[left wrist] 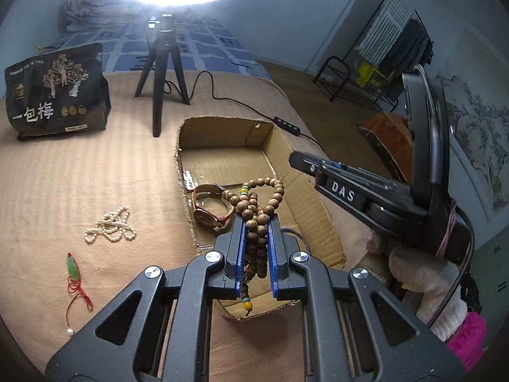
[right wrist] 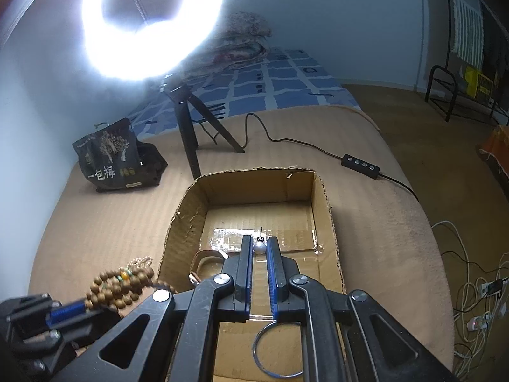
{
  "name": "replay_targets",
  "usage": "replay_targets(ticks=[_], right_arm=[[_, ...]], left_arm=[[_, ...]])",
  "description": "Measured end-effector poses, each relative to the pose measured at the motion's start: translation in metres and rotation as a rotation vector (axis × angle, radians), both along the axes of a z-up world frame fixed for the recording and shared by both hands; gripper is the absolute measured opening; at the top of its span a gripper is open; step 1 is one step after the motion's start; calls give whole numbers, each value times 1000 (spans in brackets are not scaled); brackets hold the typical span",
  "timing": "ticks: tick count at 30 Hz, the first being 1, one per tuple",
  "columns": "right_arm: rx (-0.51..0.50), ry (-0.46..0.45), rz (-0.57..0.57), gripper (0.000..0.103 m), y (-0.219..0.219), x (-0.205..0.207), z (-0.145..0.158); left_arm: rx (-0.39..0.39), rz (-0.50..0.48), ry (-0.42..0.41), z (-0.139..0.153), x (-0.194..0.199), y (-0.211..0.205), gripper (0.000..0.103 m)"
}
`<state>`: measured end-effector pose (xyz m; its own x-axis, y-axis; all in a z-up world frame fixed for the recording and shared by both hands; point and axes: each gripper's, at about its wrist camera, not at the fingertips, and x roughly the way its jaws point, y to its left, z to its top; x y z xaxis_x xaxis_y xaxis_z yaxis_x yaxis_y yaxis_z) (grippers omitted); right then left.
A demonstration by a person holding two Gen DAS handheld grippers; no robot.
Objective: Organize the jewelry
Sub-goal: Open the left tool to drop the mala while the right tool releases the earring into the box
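Observation:
My left gripper (left wrist: 257,219) is shut on a wooden bead bracelet (left wrist: 257,205) and holds it over the left part of the open cardboard box (left wrist: 318,203); the beads also show in the right wrist view (right wrist: 121,289). A brown-strap watch (left wrist: 210,210) lies in the box. My right gripper (right wrist: 260,242) is over the box (right wrist: 324,222), shut on a silver pearl earring (right wrist: 259,247). A silver ring hoop (right wrist: 276,350) lies on the box floor below it. A pearl necklace (left wrist: 111,226) and a green pendant on red cord (left wrist: 73,270) lie on the tan bedcover left of the box.
A ring light on a black tripod (left wrist: 160,73) stands behind the box, its cable and switch (right wrist: 361,162) running right. A dark snack bag (left wrist: 57,92) sits at the back left. The bed edge drops off at right toward floor cables (right wrist: 477,286).

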<state>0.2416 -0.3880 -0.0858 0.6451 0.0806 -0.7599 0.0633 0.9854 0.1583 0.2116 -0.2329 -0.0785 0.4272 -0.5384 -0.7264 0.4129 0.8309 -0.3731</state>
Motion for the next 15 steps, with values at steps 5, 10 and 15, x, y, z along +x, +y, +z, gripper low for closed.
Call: replay_targets(ticks=[5, 10, 15], right_arm=[[13, 5, -3, 6, -4, 5, -4], [16, 8, -7, 19, -5, 7, -6], [-13, -27, -43, 67, -6, 3, 1]], left_arm=[[17, -20, 11, -9, 2, -8, 11], [40, -44, 8, -13, 1, -15, 12], [71, -47, -13, -13, -3, -16, 57]])
